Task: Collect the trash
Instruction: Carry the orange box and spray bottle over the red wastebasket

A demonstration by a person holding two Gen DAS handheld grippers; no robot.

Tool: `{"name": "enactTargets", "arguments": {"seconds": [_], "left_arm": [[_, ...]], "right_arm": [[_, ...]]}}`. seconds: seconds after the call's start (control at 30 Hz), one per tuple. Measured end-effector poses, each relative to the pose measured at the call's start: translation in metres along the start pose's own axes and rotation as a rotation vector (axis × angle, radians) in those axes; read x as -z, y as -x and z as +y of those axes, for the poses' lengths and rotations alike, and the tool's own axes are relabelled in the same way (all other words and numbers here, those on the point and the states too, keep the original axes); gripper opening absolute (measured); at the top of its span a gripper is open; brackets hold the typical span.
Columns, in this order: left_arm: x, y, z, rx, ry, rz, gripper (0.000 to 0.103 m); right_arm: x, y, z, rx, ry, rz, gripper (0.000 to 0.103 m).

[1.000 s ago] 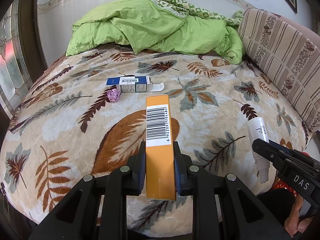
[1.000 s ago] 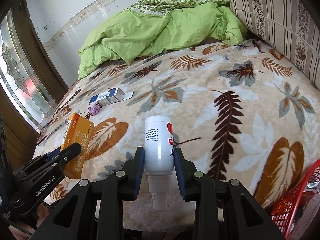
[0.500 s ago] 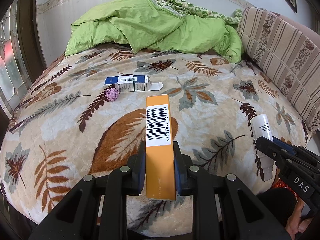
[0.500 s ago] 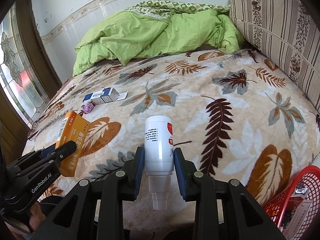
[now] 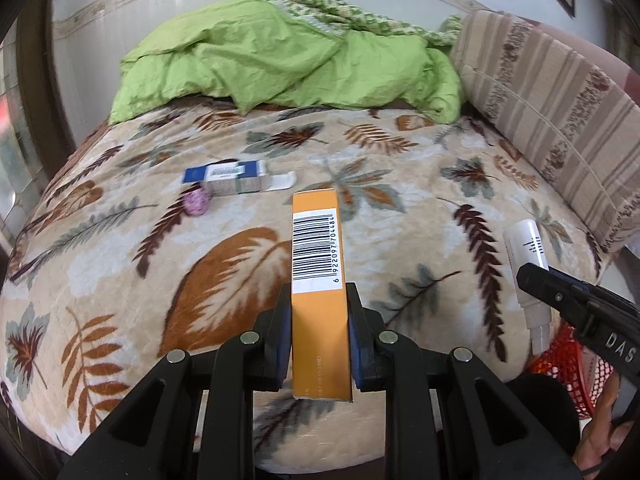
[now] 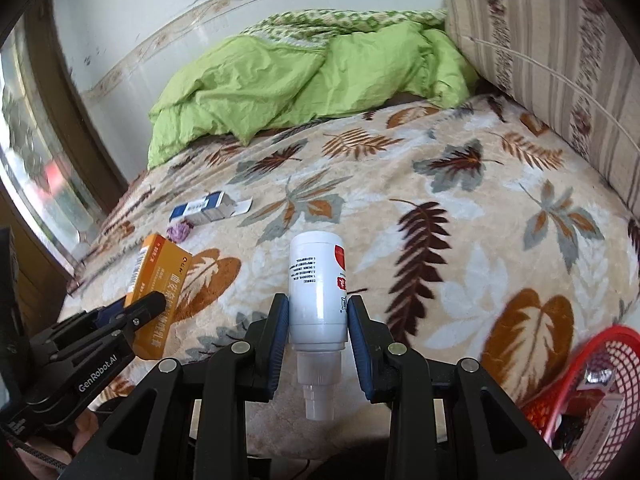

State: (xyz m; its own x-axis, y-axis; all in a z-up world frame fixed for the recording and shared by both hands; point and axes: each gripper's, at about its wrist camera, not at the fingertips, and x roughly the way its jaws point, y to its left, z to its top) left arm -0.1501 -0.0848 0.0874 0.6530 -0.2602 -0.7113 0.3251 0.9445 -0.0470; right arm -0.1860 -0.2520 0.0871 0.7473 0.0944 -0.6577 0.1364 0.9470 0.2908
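My left gripper [image 5: 319, 308] is shut on an orange carton [image 5: 316, 264] with a barcode, held above the bed's near edge; the carton also shows in the right wrist view [image 6: 158, 280]. My right gripper [image 6: 318, 320] is shut on a white bottle [image 6: 318, 280], cap end toward me; the bottle also shows at the right of the left wrist view [image 5: 526, 264]. A blue and white box [image 5: 230, 176] and a small purple crumpled ball [image 5: 196, 202] lie on the leaf-patterned blanket [image 5: 400, 220]. A red mesh basket [image 6: 600, 392] with some trash in it sits low right.
A green duvet [image 5: 280, 64] is heaped at the far end of the bed. A striped cushion [image 5: 560, 112] runs along the right side. A window with a wooden frame [image 6: 36, 160] stands on the left.
Both grippers have drawn back slightly toward the bed's near edge with their loads still held. The red basket shows more in the right wrist view.
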Motion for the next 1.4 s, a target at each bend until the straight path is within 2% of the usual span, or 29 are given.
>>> {"name": "enactTargets", "arguments": {"seconds": [0.13, 0.23, 0.7, 1.0, 1.17, 1.4], "left_arm": [[-0.008, 0.002, -0.02, 0.061, -0.046, 0.004, 0.022], [-0.013, 0.004, -0.045, 0.139, -0.088, 0.024, 0.022], [-0.026, 0.022, -0.17, 0.403, -0.303, 0.08, 0.022], [-0.005, 0.023, -0.251, 0.584, -0.44, 0.202, 0.022], [0.009, 0.018, -0.277, 0.61, -0.488, 0.246, 0.022], [0.015, 0.007, -0.296, 0.613, -0.507, 0.281, 0.022]], "right_arm": [[0.001, 0.022, -0.029, 0.006, -0.07, -0.016, 0.032], [0.004, 0.04, -0.054, 0.026, -0.127, -0.032, 0.032], [0.033, 0.136, -0.169, 0.187, -0.355, -0.117, 0.032], [0.059, 0.174, -0.219, 0.26, -0.465, -0.137, 0.032], [0.066, 0.182, -0.233, 0.274, -0.495, -0.142, 0.032], [0.071, 0.18, -0.242, 0.271, -0.514, -0.136, 0.032]]}}
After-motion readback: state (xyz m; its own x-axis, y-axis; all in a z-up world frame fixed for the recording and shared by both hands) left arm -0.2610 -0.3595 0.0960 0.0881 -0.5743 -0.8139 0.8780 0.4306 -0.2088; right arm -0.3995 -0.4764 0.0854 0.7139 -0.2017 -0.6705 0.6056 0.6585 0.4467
